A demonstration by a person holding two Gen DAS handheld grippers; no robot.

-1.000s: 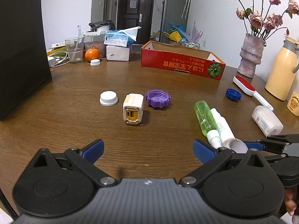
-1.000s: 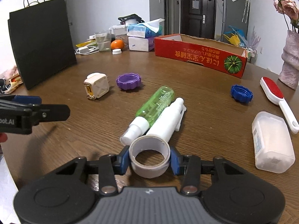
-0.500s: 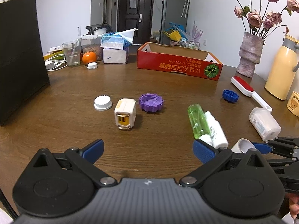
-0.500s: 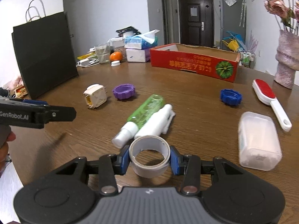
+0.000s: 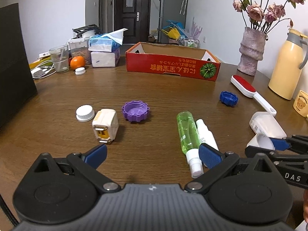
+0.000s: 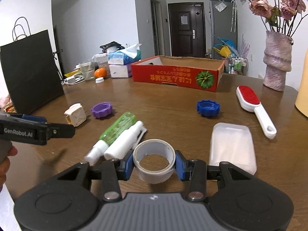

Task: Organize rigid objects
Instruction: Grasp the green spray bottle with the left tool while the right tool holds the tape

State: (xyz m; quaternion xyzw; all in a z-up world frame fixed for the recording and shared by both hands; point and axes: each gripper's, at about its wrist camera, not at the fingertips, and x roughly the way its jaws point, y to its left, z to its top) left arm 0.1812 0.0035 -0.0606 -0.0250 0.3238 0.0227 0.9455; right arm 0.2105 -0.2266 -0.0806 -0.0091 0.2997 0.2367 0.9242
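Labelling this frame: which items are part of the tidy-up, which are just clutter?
Job:
tape roll in right gripper
red box
green spray bottle
white bottle
purple cap
blue cap
plug adapter

Likely clutter:
orange
vase
tissue packs

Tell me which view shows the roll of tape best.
The right wrist view: the roll of tape sits front and centre, its open ring facing up, clamped between the right gripper pads. The left wrist view catches only part of the roll at its right edge, seen side-on behind a blue pad.
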